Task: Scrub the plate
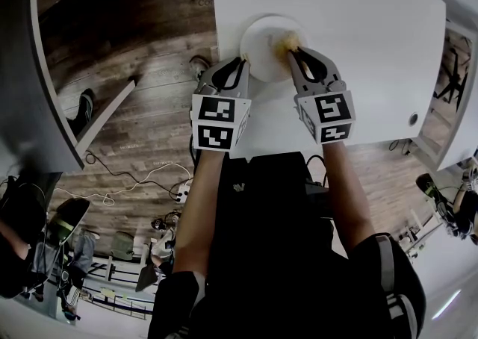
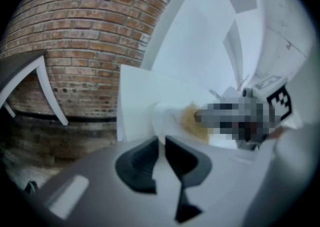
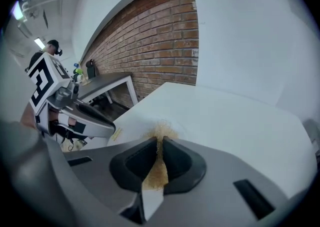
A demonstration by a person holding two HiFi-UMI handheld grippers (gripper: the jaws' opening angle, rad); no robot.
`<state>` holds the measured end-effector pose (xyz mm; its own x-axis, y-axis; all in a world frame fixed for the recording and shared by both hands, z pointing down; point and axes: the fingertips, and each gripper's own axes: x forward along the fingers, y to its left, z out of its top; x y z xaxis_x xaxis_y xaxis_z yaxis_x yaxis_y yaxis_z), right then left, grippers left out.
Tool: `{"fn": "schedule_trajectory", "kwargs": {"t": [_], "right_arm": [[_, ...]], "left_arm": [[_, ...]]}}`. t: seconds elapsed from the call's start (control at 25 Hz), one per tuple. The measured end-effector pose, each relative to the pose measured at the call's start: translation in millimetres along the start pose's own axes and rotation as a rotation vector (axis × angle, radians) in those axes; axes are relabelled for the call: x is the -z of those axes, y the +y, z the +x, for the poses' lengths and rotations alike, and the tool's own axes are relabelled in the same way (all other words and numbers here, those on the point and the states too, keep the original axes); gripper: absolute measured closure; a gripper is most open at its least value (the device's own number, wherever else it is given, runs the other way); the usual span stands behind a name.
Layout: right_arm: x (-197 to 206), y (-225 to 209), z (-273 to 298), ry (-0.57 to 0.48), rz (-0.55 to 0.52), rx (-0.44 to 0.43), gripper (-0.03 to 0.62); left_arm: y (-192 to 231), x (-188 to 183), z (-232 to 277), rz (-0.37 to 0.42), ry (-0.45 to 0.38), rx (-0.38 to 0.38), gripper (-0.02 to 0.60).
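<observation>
A round white plate (image 1: pixel 263 45) lies on the white table (image 1: pixel 358 39), close to its left edge. My left gripper (image 1: pixel 243 62) is shut on the plate's near-left rim; in the left gripper view the plate (image 2: pixel 164 116) runs in between the dark pads (image 2: pixel 137 163). My right gripper (image 1: pixel 293 52) is shut on a tan scrubber (image 1: pixel 286 44) that rests on the plate's right part. In the right gripper view the scrubber (image 3: pixel 159 166) fills the gap between the jaws, and its frayed tip (image 3: pixel 162 131) touches the plate. The left gripper (image 3: pixel 75 113) shows there at left.
The table's left edge (image 1: pixel 215 54) drops to a wooden floor (image 1: pixel 149 84) with cables (image 1: pixel 142 181). A grey desk (image 1: pixel 45 69) stands at the left. A brick wall (image 2: pixel 75 36) rises behind. A small hole (image 1: pixel 413 118) sits near the table's right front corner.
</observation>
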<state>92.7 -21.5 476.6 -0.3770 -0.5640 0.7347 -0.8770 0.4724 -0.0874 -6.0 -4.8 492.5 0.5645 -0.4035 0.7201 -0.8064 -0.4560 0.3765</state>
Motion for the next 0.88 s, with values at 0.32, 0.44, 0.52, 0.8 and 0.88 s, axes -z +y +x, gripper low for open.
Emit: {"fn": "schedule_trajectory", "kwargs": {"t": [0.32, 0.44, 0.52, 0.8, 0.88], "right_arm": [[-3, -14, 0, -0.004, 0.018, 0.043, 0.562], [-4, 0, 5, -0.001, 0.006, 0.016, 0.562], [-5, 12, 8, -0.002, -0.003, -0.01, 0.563], [-13, 60, 19, -0.001, -0.049, -0.111, 0.562], [-14, 65, 21, -0.002, -0.06, -0.121, 0.562]], "left_arm": [[2, -4, 0, -0.004, -0.002, 0.006, 0.538], [1, -3, 1, -0.001, -0.001, 0.009, 0.538], [1, -2, 1, -0.004, -0.001, 0.013, 0.538], [1, -2, -2, -0.008, -0.005, 0.02, 0.538], [1, -2, -1, -0.012, -0.007, 0.021, 0.54]]}}
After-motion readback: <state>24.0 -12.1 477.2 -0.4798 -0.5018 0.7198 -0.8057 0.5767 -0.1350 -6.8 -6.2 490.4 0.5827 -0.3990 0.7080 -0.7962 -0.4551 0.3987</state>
